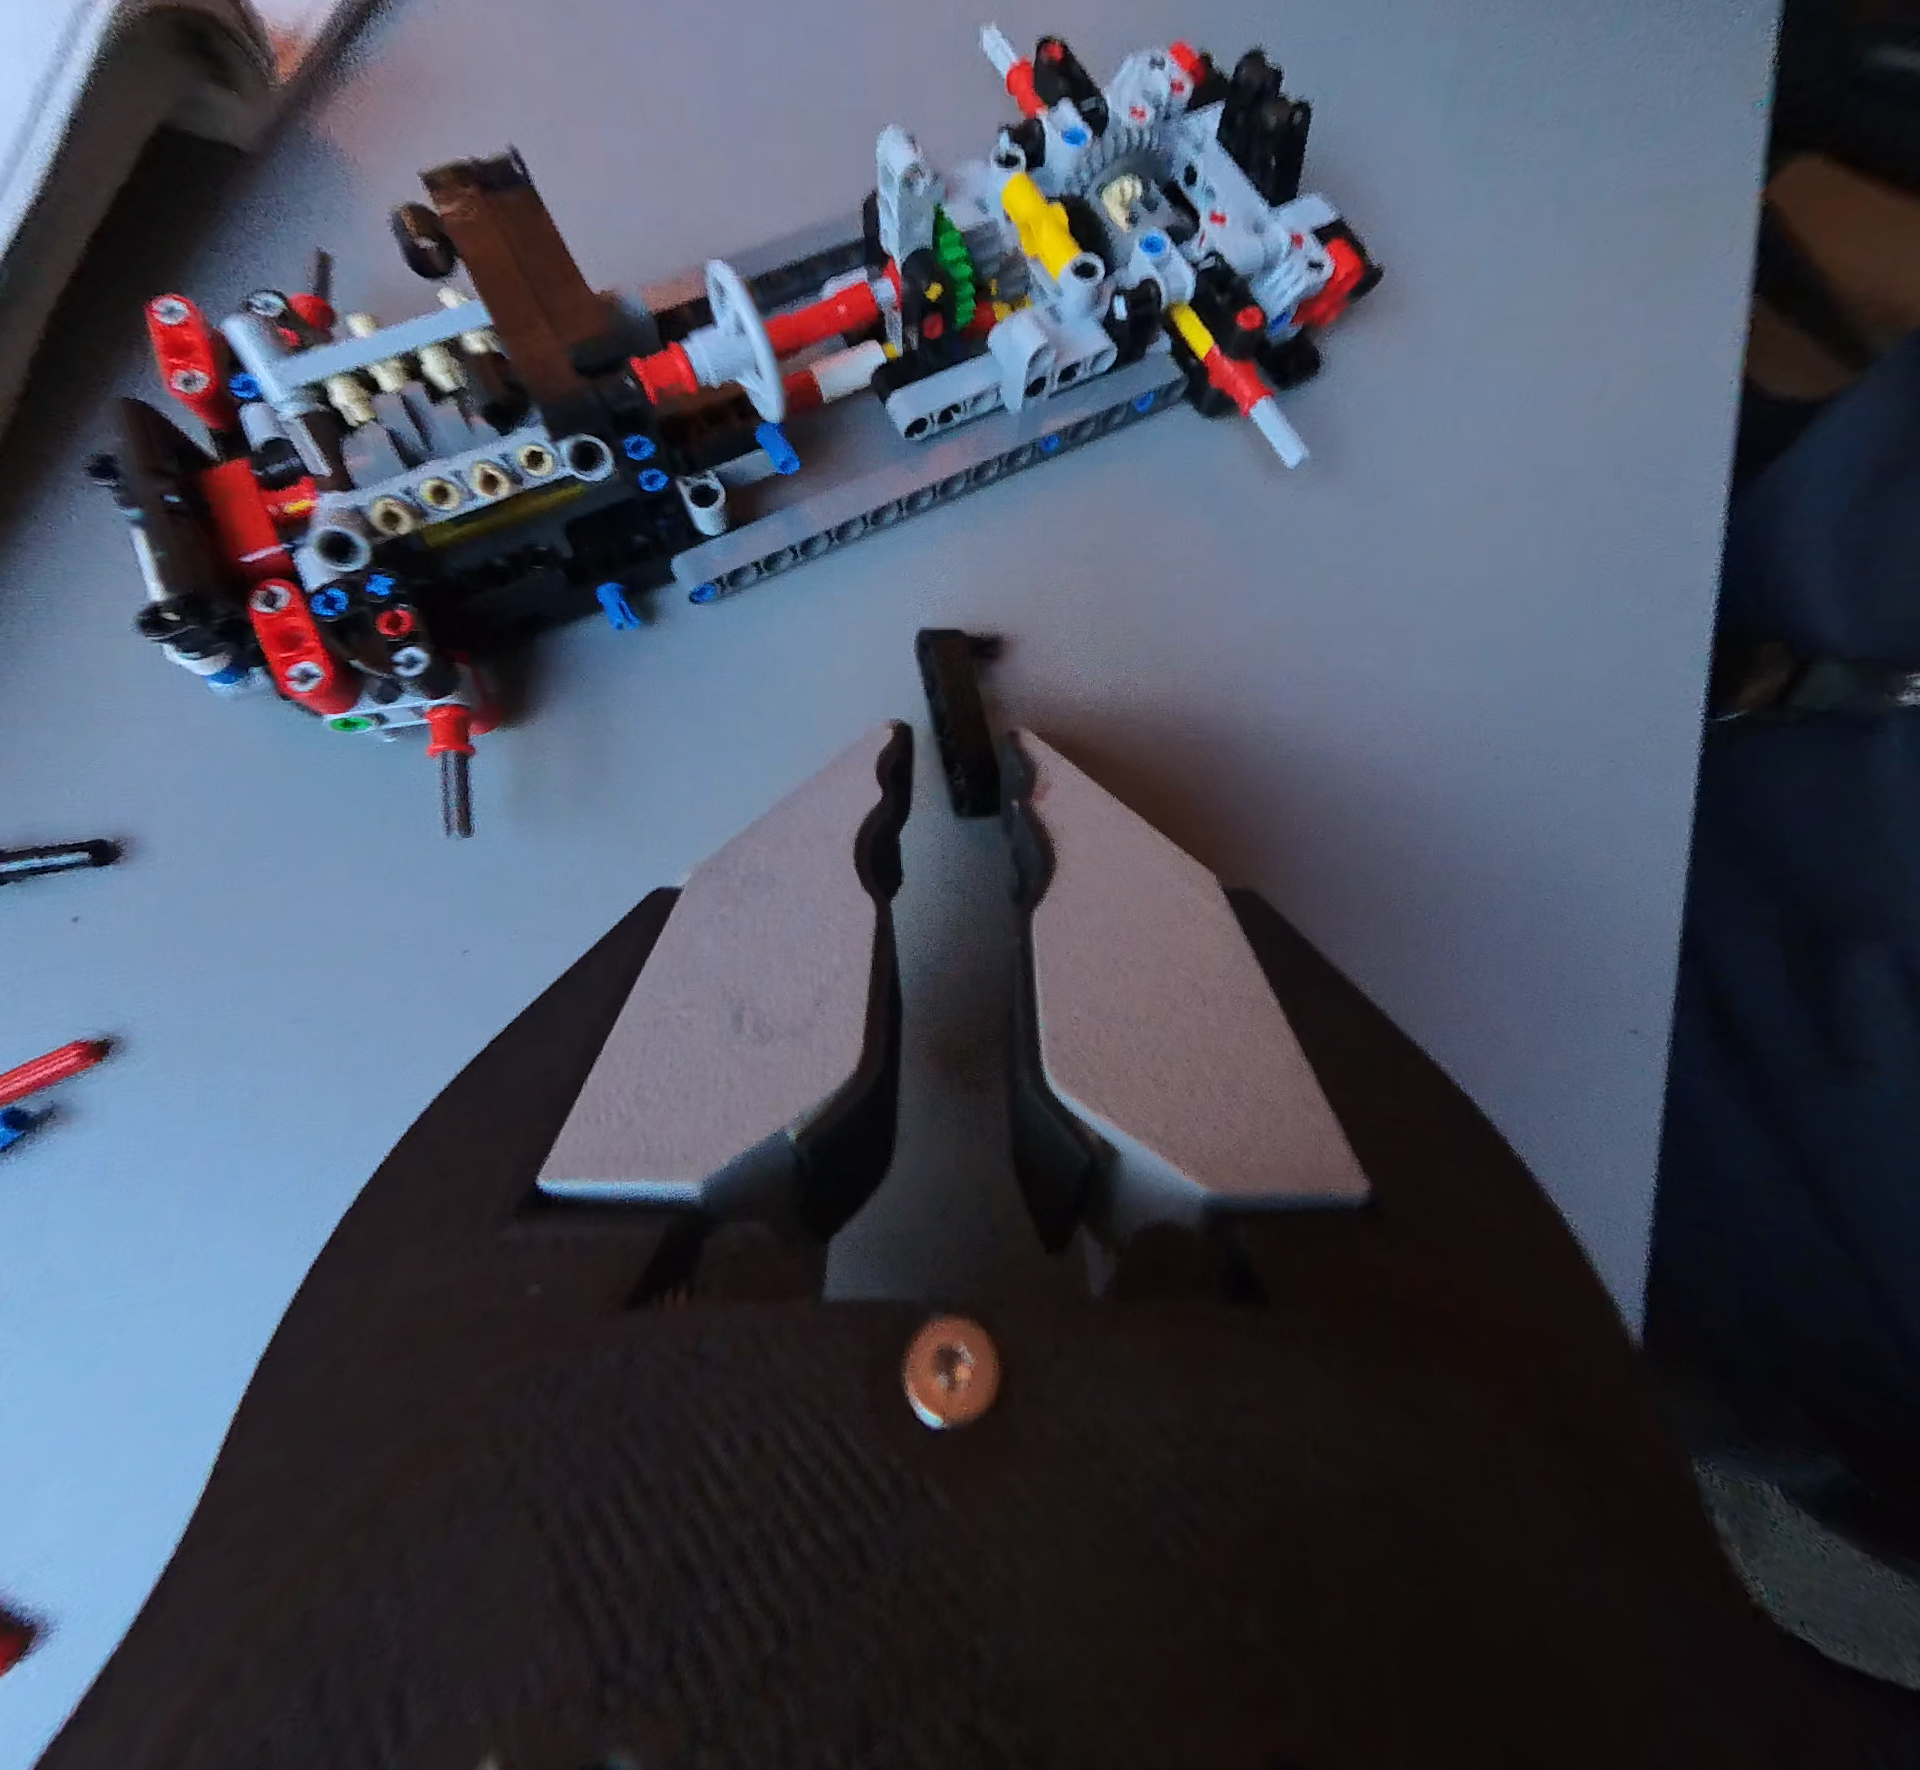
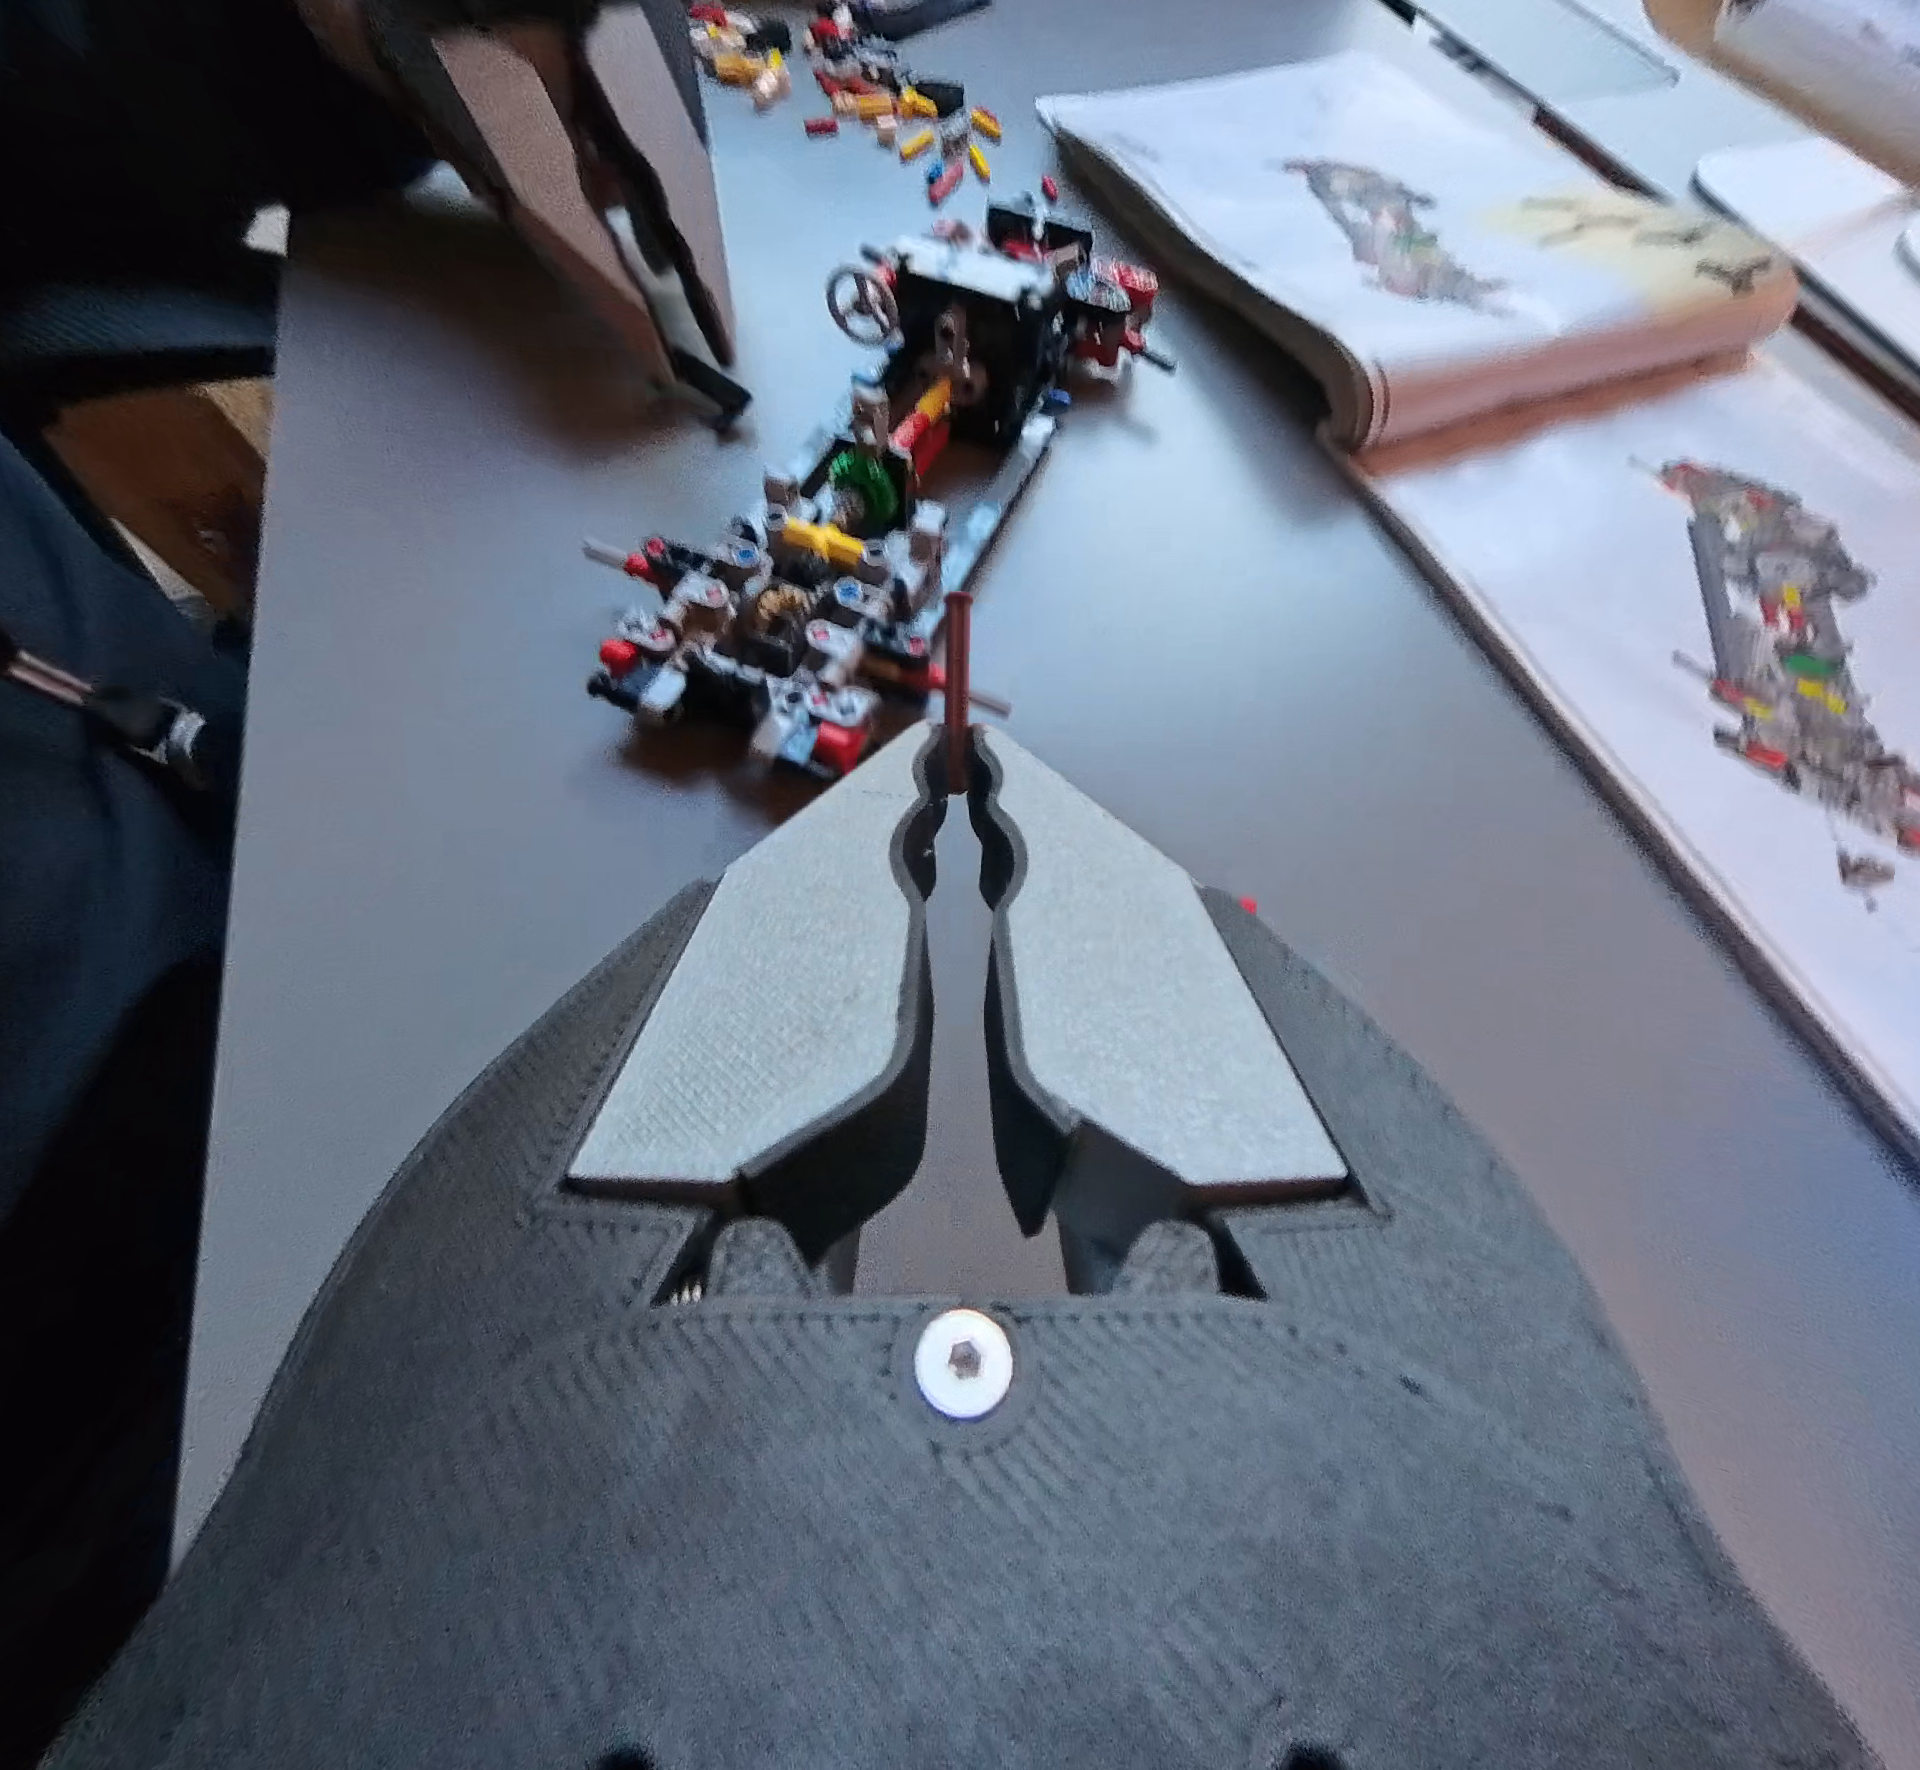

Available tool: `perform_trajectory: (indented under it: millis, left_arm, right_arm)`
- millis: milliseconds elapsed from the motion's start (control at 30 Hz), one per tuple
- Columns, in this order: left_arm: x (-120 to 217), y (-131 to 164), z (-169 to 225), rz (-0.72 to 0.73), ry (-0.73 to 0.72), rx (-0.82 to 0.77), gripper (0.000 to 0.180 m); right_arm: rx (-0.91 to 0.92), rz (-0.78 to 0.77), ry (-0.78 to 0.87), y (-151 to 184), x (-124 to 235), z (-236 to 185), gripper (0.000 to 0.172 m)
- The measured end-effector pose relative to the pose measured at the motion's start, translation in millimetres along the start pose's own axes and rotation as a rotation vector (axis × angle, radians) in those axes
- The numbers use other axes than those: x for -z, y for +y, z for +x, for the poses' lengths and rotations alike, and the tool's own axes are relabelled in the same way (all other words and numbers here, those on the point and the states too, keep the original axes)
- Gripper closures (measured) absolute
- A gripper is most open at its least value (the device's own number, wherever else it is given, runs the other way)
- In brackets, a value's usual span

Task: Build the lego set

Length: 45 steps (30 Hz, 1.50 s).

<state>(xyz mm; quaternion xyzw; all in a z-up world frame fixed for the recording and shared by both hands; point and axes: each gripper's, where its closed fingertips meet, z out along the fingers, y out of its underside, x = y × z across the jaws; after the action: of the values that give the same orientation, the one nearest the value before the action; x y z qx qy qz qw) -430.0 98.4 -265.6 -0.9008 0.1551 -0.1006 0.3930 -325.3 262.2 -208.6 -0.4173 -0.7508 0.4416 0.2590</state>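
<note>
A pale grey bench carries everything here. Nearest, the right claw is clamped on a thin dark-red plastic axle that points forward, just before the long half-built model of grey, black and red plastic beams. The left claw stands apart; a short black plastic beam leans on one finger only. Farther off lie loose small coloured pieces and an open instruction book. In my judgement, a straight axle matters most.
</note>
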Motion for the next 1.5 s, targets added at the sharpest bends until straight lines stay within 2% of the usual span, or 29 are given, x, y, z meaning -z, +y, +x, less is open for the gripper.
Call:
perform_trajectory:
  millis: [100, 233, 367, 467, 633, 800, 867, 1000, 1067, 1133, 1267, 1400, 1500]
  left_arm:
    - [-5, 0, -1, -0.021, -0.016, -0.019, 0.156]
    - [8, -11, -4, 0.003, -0.037, -0.002, 0.142]
    - [25, -56, 6, 0.105, -0.049, -0.051, 0.147]
    - [20, -98, 28, 0.174, -0.014, -0.125, 0.153]
    - [0, -125, 47, 0.170, 0.019, -0.196, 0.161]
    - [-16, -127, 55, 0.132, 0.003, -0.253, 0.168]
    - [-18, -127, 57, 0.140, 0.001, -0.265, 0.178]
    - [-18, -126, 60, 0.161, 0.013, -0.246, 0.178]
    - [-20, -123, 56, 0.149, 0.004, -0.232, 0.167]
    - [-21, -120, 52, 0.137, -0.011, -0.230, 0.164]
    - [-21, -122, 52, 0.142, -0.018, -0.242, 0.179]
    - [-25, -122, 49, 0.138, -0.042, -0.251, 0.179]
    - [-24, -125, 52, 0.155, -0.027, -0.244, 0.172]
  right_arm:
    - [0.080, 0.003, -0.018, -25, -7, -4, 0.172]
    - [0.223, -0.049, -0.041, -47, -16, -17, 0.171]
    - [0.387, -0.144, -0.069, -60, -24, -33, 0.172]
    - [0.500, -0.214, -0.088, -66, -33, -46, 0.172]
    - [0.573, -0.286, -0.100, -67, -36, -58, 0.172]
    - [0.558, -0.297, -0.114, -66, -32, -67, 0.172]
    - [0.549, -0.293, -0.108, -66, -31, -68, 0.172]
    - [0.526, -0.277, -0.122, -66, -30, -70, 0.172]
    - [0.525, -0.283, -0.119, -65, -30, -68, 0.172]
    - [0.526, -0.288, -0.119, -64, -31, -67, 0.172]
    - [0.529, -0.293, -0.112, -66, -32, -64, 0.172]
    - [0.520, -0.283, -0.112, -68, -31, -63, 0.172]
    - [0.522, -0.299, -0.126, -64, -30, -64, 0.172]
